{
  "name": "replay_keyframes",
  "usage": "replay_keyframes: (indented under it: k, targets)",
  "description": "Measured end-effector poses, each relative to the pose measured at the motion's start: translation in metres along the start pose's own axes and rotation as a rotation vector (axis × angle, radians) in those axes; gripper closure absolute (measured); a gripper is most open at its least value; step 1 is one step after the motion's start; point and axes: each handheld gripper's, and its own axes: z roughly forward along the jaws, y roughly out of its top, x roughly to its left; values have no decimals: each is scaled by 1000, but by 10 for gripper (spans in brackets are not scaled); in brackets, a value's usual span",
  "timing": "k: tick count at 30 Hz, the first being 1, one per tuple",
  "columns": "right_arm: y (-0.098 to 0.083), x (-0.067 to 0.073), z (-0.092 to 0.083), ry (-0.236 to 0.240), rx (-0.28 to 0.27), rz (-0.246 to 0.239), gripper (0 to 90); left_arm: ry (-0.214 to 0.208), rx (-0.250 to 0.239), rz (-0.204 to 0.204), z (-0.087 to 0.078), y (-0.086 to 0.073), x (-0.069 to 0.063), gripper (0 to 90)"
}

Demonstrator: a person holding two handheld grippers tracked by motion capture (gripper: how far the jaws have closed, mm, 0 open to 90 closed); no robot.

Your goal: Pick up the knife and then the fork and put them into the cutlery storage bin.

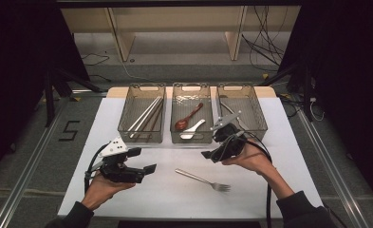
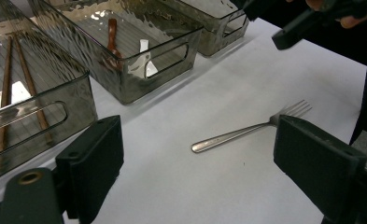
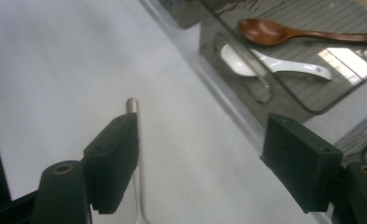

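A metal fork (image 1: 203, 179) lies on the white table, tines toward the near right. My left gripper (image 1: 146, 172) hovers to its left, open and empty; in its own view the fork (image 2: 251, 130) lies beyond the wide-apart jaws of the left gripper (image 2: 204, 163). My right gripper (image 1: 211, 151) hangs above and behind the fork, open and empty. In the right gripper view the fork's handle end (image 3: 133, 106) pokes out from behind one jaw of the right gripper (image 3: 202, 158). The middle tray (image 1: 191, 137) holds a brown spoon (image 1: 188, 117) and a white spoon (image 1: 193, 129).
Three smoky plastic trays stand in a row at the back of the table. The left tray (image 1: 141, 135) holds chopsticks (image 1: 145, 114); the right tray (image 1: 257, 126) is partly hidden behind my right gripper. Bare table (image 1: 174, 199) lies around the fork.
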Motion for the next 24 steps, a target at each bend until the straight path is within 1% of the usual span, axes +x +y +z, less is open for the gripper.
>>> replay_keyframes:
  k: [4, 6, 9, 11, 19, 22, 23, 24]
  targets:
    - [1, 11, 5, 19, 35, -30, 281, -1, 3, 8, -1, 0, -1, 157]
    - [1, 14, 9, 19, 53, -40, 284, -1, 4, 9, -1, 0, -1, 157]
    - [-2, 16, 15, 27, 73, -46, 287, -2, 2, 8, -1, 0, -1, 156]
    - [-3, 18, 18, 20, 90, -51, 290, -2, 1, 6, -1, 0, 0, 155]
    - [-10, 27, 33, 45, 148, -82, 318, 1, -6, 10, -1, 0, -1, 155]
    - [-12, 29, 37, 51, 163, -86, 331, -2, -7, 6, -2, 0, -1, 155]
    - [-13, 30, 38, 53, 172, -81, 335, -4, -9, 4, -2, 0, -1, 156]
    - [-14, 30, 40, 55, 175, -89, 338, -5, -9, 3, -2, 0, -1, 155]
